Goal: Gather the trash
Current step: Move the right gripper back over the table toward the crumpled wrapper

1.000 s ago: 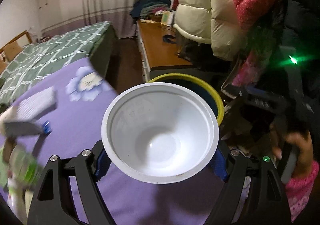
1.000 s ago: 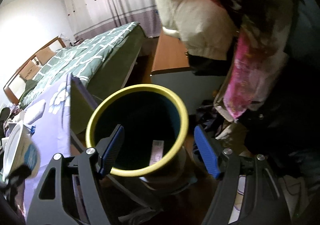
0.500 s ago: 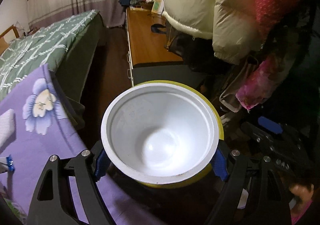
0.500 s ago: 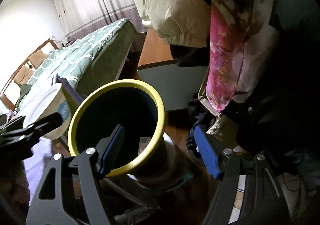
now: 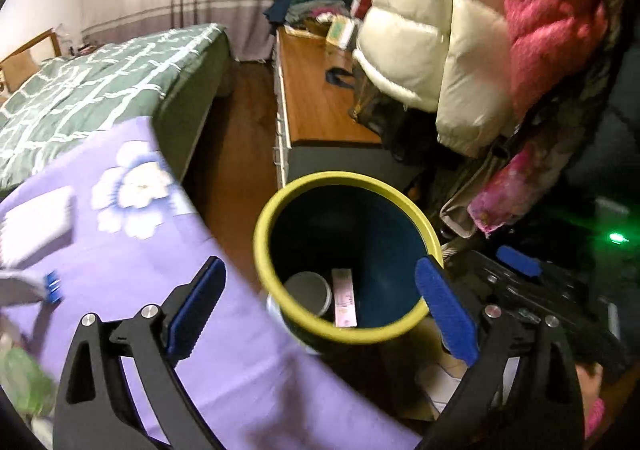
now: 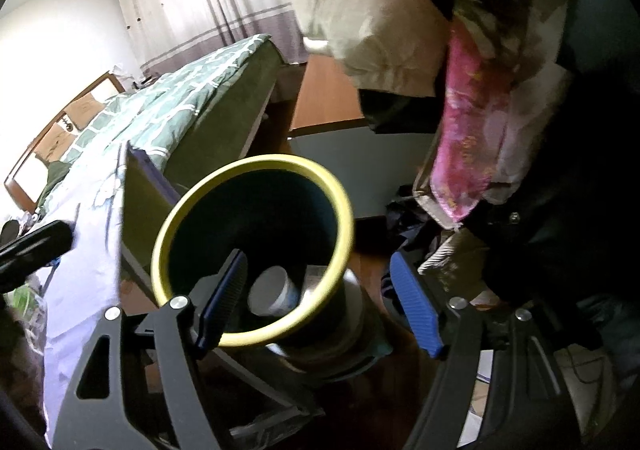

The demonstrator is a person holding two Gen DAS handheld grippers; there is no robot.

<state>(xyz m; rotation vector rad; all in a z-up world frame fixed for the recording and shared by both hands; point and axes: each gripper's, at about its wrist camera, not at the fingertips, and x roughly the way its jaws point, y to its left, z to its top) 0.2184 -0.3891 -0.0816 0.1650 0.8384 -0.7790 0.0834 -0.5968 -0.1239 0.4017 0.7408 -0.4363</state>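
Bowl dropped in bin; both grippers empty, next pickup due.

Left wrist: left gripper [image 5: 320, 314] spread wide, nothing held, above yellow-rimmed bin [image 5: 400, 332]; white bowl [image 5: 307, 292] at bottom beside pink slip [image 5: 344, 298]; purple tablecloth [image 5: 132, 258] edge just beside rim, probably more trash there.
Right wrist: right gripper [image 6: 320, 302] spread, empty, over bin [image 6: 256, 336]; bowl [image 6: 272, 296] on its side inside; hanging coats [image 6: 472, 98] crowding right, open room leftward.

The left gripper [image 5: 320, 314] holds its blue-padded fingers [image 5: 196, 310] spread wide and empty; the right gripper [image 6: 320, 306] likewise stands spread, gripping nothing.
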